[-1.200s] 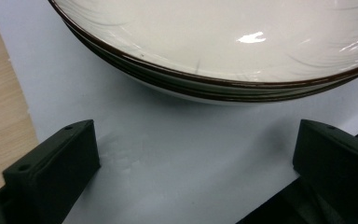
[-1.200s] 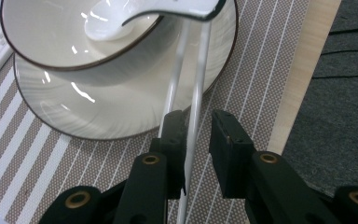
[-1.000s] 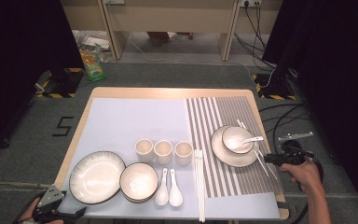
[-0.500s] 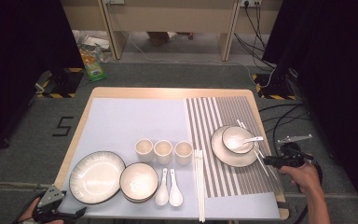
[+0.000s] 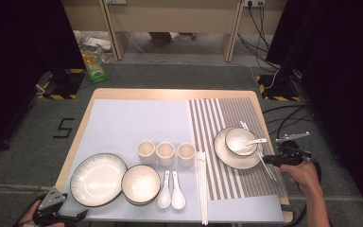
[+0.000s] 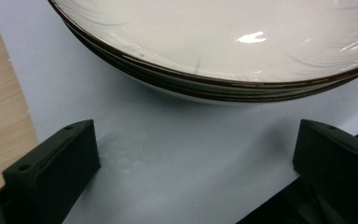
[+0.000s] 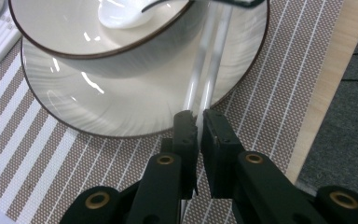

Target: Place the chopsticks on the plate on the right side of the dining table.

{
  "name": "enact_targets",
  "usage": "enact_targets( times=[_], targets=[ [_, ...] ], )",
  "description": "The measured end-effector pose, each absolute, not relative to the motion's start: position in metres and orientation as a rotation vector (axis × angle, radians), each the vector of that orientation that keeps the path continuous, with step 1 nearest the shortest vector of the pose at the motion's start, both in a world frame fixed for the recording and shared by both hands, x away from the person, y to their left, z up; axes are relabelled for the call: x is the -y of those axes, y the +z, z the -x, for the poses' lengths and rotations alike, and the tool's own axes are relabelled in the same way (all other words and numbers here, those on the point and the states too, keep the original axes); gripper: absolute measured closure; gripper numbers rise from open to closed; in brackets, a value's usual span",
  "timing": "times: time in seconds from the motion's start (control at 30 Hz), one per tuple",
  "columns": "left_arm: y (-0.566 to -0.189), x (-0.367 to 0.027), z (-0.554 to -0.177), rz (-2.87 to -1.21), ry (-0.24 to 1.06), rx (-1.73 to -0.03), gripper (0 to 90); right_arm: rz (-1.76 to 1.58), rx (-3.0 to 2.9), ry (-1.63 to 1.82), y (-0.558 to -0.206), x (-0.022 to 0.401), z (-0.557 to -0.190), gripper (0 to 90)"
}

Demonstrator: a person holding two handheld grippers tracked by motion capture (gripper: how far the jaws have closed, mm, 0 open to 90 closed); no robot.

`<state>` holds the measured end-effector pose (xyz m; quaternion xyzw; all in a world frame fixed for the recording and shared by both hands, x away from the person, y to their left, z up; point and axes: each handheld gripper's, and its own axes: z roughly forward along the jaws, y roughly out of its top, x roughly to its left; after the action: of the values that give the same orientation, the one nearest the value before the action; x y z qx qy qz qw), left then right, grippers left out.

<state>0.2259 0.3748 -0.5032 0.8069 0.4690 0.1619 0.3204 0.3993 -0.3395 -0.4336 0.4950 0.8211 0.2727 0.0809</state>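
Observation:
A pair of white chopsticks (image 7: 205, 79) lies slanted over the right rim of a brown-rimmed plate (image 7: 121, 112) on the striped mat. On that plate stands a bowl (image 7: 70, 28) with a white spoon (image 7: 121, 11) in it. My right gripper (image 7: 198, 128) has just been closing and is now shut on the near end of the chopsticks, low over the mat; in the high view it (image 5: 267, 161) sits at the plate's right edge. My left gripper (image 6: 193, 163) stands open on the lilac mat, just in front of a large plate (image 6: 214, 42), touching nothing.
Three cups (image 5: 165, 153) stand in a row mid-table. In front of them lie a bowl (image 5: 141, 183), two white spoons (image 5: 171, 191) and a second pair of chopsticks (image 5: 202, 187). The table's right edge (image 7: 326, 93) runs close beside my right gripper.

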Motion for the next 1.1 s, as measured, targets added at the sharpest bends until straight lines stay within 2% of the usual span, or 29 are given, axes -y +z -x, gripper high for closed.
enact_targets(
  times=[0.37,0.53,1.1],
  targets=[
    [-0.503,-0.375,-0.226,-2.119,0.426,-1.232,0.0,-1.469,-2.444,0.827,-0.429,0.333,-0.406,80.8],
    [-0.503,-0.375,-0.226,-2.120,0.426,-1.233,0.0,-1.464,-2.439,0.834,-0.425,0.329,-0.403,73.4],
    [-0.504,-0.375,-0.226,-2.117,0.432,-1.234,0.0,-1.446,-2.457,0.808,-0.429,0.347,-0.376,73.5]
  ],
)
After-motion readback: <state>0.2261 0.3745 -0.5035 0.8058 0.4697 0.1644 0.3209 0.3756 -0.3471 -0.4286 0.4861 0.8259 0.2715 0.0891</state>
